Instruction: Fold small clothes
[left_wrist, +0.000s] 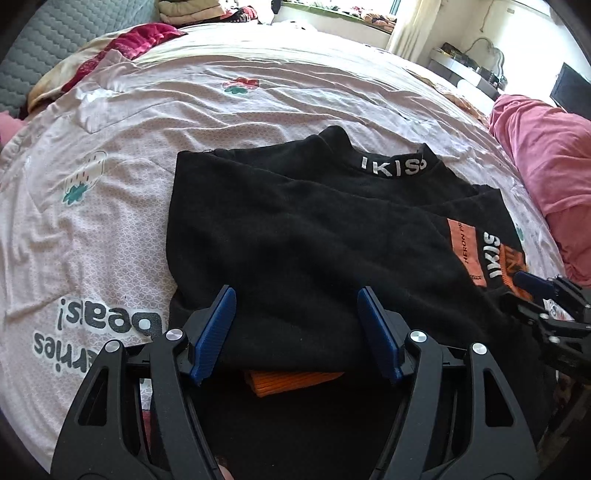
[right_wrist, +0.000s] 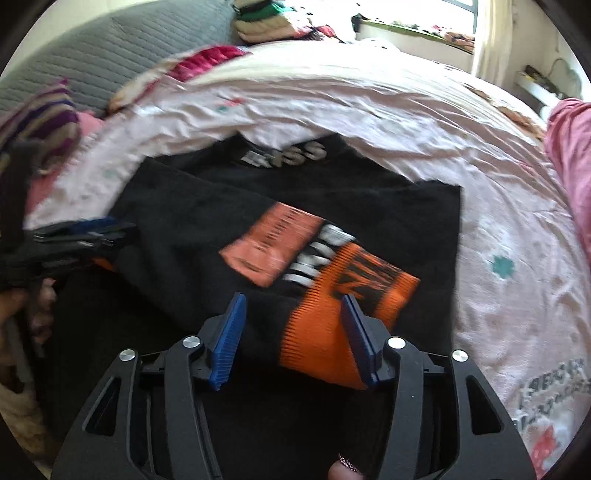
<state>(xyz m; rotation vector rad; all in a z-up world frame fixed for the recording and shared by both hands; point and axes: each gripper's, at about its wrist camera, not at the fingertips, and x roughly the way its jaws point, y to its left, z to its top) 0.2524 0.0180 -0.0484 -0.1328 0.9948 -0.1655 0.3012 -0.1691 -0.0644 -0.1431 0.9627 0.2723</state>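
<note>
Black sweater (left_wrist: 303, 236), partly folded, lies on the pink bed sheet (left_wrist: 155, 110), collar far. Left tool (left_wrist: 295, 332) wide open over its near hem, empty. Right tool (right_wrist: 291, 339) wide open straddling the orange cuff (right_wrist: 332, 332), gripping nothing.

Two low, close fisheye views look forward along blue-padded gripper fingers, across a pink printed bedsheet (left_wrist: 258, 107) toward a sunlit window. The left wrist view sits over the near-left edge of a folded black sweater with white collar lettering (left_wrist: 303, 236); the right wrist view, motion-blurred, sits over its near-right edge. Both share that sweater, and each catches the other gripper at its side.
</note>
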